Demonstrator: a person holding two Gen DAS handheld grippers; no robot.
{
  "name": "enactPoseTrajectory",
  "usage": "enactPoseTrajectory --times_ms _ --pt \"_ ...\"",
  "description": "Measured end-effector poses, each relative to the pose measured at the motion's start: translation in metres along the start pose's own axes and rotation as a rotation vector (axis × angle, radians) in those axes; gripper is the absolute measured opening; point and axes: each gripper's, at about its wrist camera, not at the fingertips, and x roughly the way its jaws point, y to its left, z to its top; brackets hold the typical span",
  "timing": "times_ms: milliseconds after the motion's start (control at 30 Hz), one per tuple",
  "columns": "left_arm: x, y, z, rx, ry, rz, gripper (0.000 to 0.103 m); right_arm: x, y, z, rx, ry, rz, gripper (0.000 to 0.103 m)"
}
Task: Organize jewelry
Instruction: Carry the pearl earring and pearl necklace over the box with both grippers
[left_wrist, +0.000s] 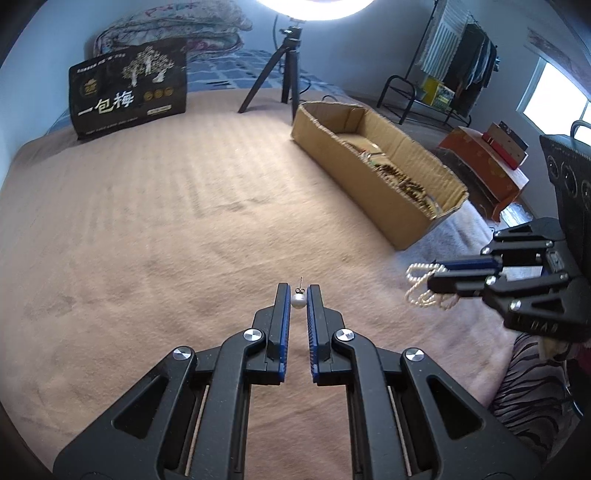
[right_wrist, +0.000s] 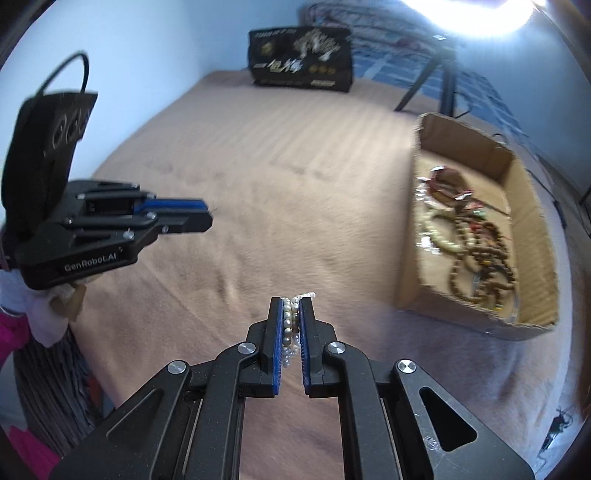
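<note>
My left gripper (left_wrist: 298, 291) is shut on a pearl stud earring (left_wrist: 298, 301) and holds it above the pink bedspread (left_wrist: 147, 240); its pin sticks up past the fingertips. My right gripper (right_wrist: 291, 304) is shut on a white pearl necklace (right_wrist: 291, 321), whose loops hang from the fingers in the left wrist view (left_wrist: 424, 286). A long open cardboard box (left_wrist: 373, 166) lies to the right and holds several bead bracelets and necklaces (right_wrist: 476, 243). The left gripper also shows in the right wrist view (right_wrist: 207, 214), off to the left of the box.
A black printed bag (left_wrist: 129, 88) stands at the far edge of the bed. A black tripod (left_wrist: 284, 74) with a ring light stands behind the box. A clothes rack (left_wrist: 458, 62) and an orange box (left_wrist: 484, 166) are beyond the bed at right.
</note>
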Motion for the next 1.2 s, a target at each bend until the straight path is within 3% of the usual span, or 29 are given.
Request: enactPoseTrajectory --times_ms 433,833,1200 --pt "0.007 -0.036 0.030 0.009 -0.044 -0.068 0.007 -0.048 -0.049 0.001 0.079 -0.110 -0.079 0.007" --pt "0.026 -0.081 0.063 0.069 -0.071 -0.104 0.007 -0.051 -0.113 0.022 0.171 -0.165 -0.142 0.007" --pt "0.050 -0.111 0.083 0.109 -0.068 -0.125 0.007 -0.042 -0.143 0.039 0.187 -0.177 -0.179 0.007"
